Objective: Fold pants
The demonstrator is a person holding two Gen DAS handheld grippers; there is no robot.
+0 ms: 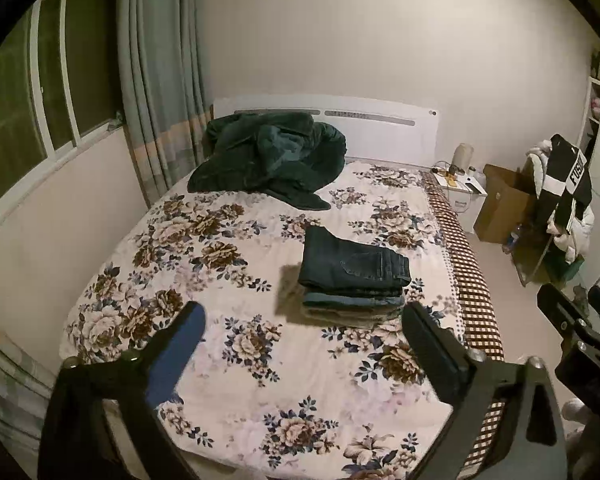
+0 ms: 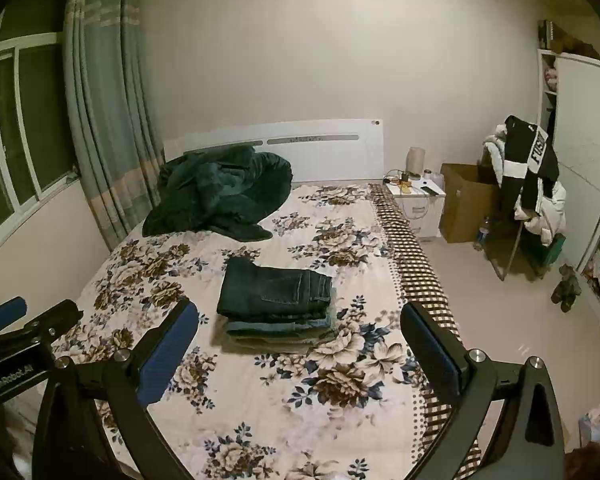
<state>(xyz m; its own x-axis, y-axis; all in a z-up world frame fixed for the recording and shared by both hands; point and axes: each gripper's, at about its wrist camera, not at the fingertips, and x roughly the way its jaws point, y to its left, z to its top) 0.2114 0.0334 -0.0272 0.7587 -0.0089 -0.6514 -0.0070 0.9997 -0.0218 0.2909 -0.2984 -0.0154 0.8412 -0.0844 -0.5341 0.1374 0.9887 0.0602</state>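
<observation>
A stack of folded pants (image 1: pixel 352 276) (image 2: pixel 276 292) lies in the middle of the floral bed (image 1: pixel 236 292) (image 2: pixel 260 384). Dark jeans are on top, with lighter jeans and a pale pair beneath. My left gripper (image 1: pixel 304 310) hangs above the foot of the bed, short of the stack, open with nothing between its fingers. My right gripper (image 2: pixel 300 308) is held just to the right of it, also open and empty. Each gripper shows at the edge of the other's view: the right gripper (image 1: pixel 574 294) at the right edge, the left gripper (image 2: pixel 36 308) at the left edge.
A crumpled dark green blanket (image 1: pixel 268 156) (image 2: pixel 220 192) lies by the headboard. Right of the bed stand a white nightstand (image 2: pixel 420 204), a cardboard box (image 2: pixel 466 200), a chair draped with clothes (image 2: pixel 528 176) and a wardrobe (image 2: pixel 580 152). A window and curtain (image 1: pixel 160 72) line the left wall.
</observation>
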